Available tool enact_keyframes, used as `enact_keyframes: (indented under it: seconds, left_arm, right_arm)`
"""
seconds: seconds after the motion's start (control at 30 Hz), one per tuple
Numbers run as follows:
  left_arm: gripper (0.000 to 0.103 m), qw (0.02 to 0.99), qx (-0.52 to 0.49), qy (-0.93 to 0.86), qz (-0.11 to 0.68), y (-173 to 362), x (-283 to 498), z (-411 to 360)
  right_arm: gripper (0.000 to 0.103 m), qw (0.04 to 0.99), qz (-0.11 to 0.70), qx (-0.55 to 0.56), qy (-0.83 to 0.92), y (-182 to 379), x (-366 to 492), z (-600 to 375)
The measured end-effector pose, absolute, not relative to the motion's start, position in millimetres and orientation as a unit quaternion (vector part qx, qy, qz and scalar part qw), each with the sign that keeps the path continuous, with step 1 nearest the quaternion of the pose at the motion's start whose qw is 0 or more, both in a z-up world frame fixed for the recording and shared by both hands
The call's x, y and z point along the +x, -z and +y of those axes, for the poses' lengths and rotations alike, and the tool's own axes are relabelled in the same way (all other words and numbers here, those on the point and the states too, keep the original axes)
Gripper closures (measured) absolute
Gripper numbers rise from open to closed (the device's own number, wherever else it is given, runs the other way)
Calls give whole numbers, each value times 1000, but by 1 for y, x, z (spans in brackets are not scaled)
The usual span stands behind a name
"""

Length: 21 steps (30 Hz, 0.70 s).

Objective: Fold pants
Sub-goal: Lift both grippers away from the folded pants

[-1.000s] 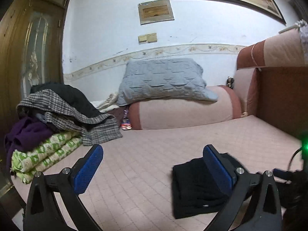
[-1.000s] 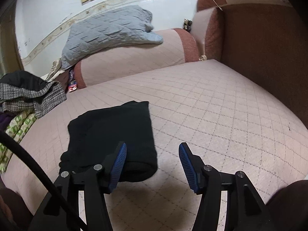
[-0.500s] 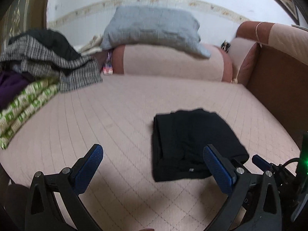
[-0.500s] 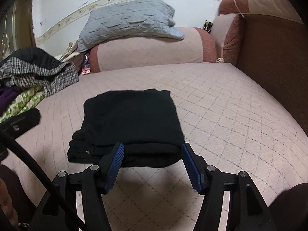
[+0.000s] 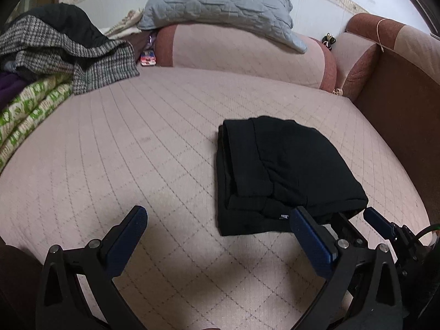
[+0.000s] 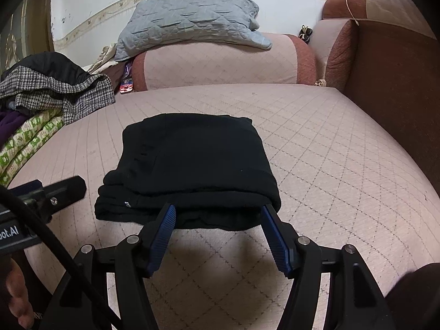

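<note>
Two grippers: my right gripper [image 6: 217,214] gapes wide around the near edge of one folded black pants [image 6: 189,165] at twelve o'clock; my left gripper [image 5: 220,225] wide, empty, pants at two o'clock.

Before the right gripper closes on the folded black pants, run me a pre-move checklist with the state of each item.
1. Right gripper open: ok.
2. Its fingertips flank the near edge of the black pants: ok.
3. Left gripper open, holding nothing: ok.
4. Pants folded into a compact stack: ok.
5. Pants apart from the clothes pile: ok.
6. All layers between the right fingers: cannot tell.
</note>
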State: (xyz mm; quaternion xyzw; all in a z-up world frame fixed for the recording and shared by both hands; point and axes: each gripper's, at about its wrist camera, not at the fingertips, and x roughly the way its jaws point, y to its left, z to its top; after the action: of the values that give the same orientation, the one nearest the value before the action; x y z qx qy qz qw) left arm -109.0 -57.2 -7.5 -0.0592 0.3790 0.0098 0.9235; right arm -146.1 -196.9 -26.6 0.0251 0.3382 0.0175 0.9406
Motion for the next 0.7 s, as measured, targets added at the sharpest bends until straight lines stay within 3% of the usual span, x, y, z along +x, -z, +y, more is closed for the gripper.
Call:
enact_keyframes:
  seconds: [0.7]
  left_arm:
    - [0,915,-56,-3,400,19,-105,-53]
  right_arm:
    - [33,931,363,17,-21,39,-144,-191]
